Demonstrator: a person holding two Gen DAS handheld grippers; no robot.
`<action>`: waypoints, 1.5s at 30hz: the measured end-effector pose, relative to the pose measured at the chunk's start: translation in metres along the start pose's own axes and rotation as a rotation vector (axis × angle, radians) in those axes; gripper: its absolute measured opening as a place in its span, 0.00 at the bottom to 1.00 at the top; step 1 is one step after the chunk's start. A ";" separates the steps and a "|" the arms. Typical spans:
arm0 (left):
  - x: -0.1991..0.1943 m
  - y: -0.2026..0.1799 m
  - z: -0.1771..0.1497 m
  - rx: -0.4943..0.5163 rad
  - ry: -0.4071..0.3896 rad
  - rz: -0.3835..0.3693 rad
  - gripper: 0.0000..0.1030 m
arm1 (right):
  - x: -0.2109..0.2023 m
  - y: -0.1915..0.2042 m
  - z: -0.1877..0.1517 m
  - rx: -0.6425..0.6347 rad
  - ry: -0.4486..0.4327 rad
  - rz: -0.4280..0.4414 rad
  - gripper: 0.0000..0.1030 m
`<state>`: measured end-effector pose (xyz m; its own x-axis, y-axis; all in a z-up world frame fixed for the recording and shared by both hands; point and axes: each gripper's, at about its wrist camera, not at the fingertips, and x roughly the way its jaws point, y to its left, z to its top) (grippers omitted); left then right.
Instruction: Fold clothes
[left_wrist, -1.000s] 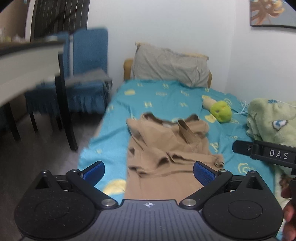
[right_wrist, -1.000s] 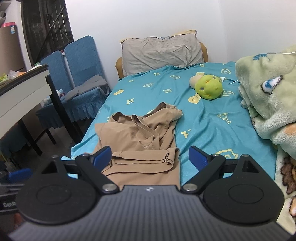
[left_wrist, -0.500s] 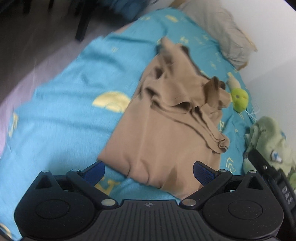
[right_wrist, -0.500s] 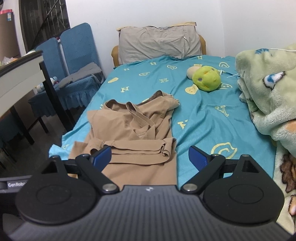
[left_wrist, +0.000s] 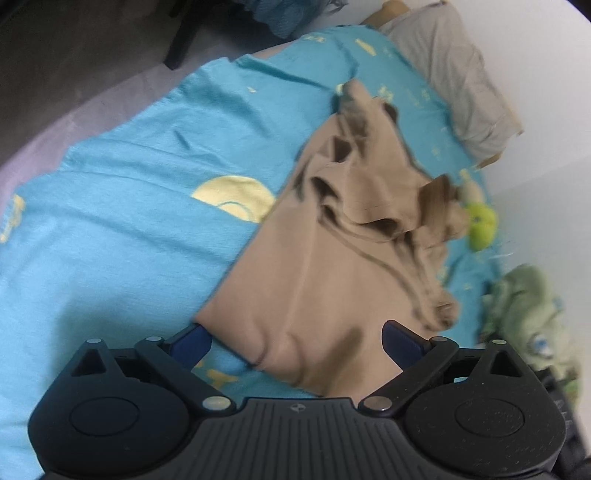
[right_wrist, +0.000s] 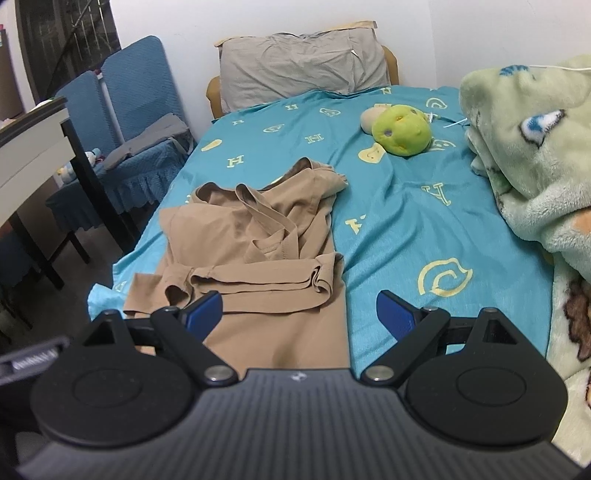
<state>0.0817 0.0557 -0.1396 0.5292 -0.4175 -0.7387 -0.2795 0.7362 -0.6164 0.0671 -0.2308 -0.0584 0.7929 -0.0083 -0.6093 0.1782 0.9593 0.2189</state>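
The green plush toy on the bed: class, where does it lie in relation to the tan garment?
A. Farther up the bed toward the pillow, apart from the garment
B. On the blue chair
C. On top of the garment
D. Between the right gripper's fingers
A: the green plush toy rests on the blue sheet beyond the tan garment, nearer the grey pillow, with bare sheet between them.

Tan garment (right_wrist: 258, 258) near hem hidden behind claw body, left view motion-blurred
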 end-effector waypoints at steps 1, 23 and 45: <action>-0.002 0.000 0.001 -0.012 -0.012 -0.028 0.96 | 0.000 -0.001 0.000 0.004 0.003 0.001 0.89; 0.017 0.004 -0.003 -0.067 -0.018 -0.053 0.44 | 0.002 -0.008 0.003 0.047 0.014 0.000 0.89; 0.034 0.009 0.000 -0.114 0.010 -0.070 0.33 | -0.017 -0.030 -0.009 0.318 0.128 0.187 0.89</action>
<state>0.0972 0.0482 -0.1704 0.5427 -0.4716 -0.6950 -0.3320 0.6396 -0.6933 0.0427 -0.2571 -0.0619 0.7536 0.2126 -0.6221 0.2252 0.8055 0.5481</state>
